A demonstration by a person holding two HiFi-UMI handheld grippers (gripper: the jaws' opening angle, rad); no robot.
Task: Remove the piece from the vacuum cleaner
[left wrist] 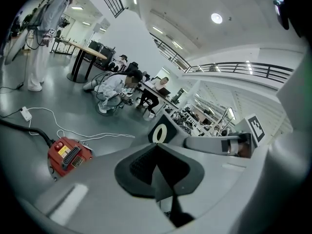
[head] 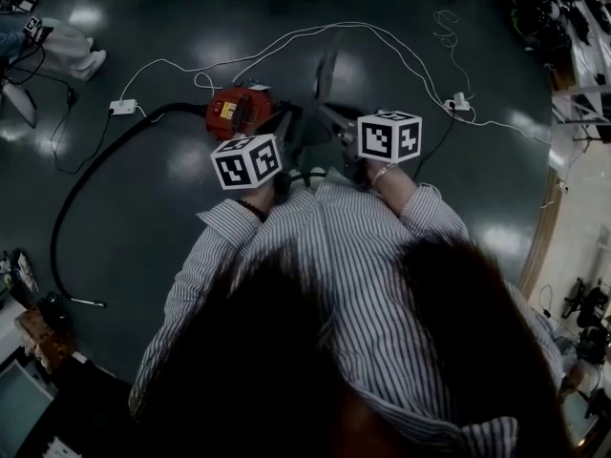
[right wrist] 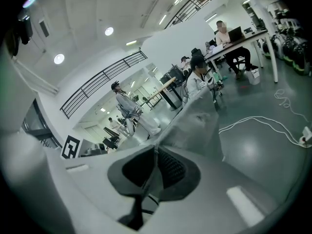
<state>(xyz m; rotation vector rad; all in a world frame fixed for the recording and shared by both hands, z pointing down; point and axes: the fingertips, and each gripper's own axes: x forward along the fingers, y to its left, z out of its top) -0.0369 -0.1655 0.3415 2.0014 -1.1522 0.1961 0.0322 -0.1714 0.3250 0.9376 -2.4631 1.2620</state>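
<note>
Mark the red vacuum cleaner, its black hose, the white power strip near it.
vacuum cleaner (head: 234,111), head view, red body.
hose (left wrist: 27,129), left gripper view, stretch near the body.
power strip (head: 122,106), head view, white casing.

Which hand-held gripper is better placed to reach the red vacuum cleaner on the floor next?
Left, probably. The vacuum cleaner lies nearer the left hand-held gripper and shows in that gripper's view. The right hand-held gripper points elsewhere, and its view does not show the cleaner. Both grippers look shut, so open first.
</note>
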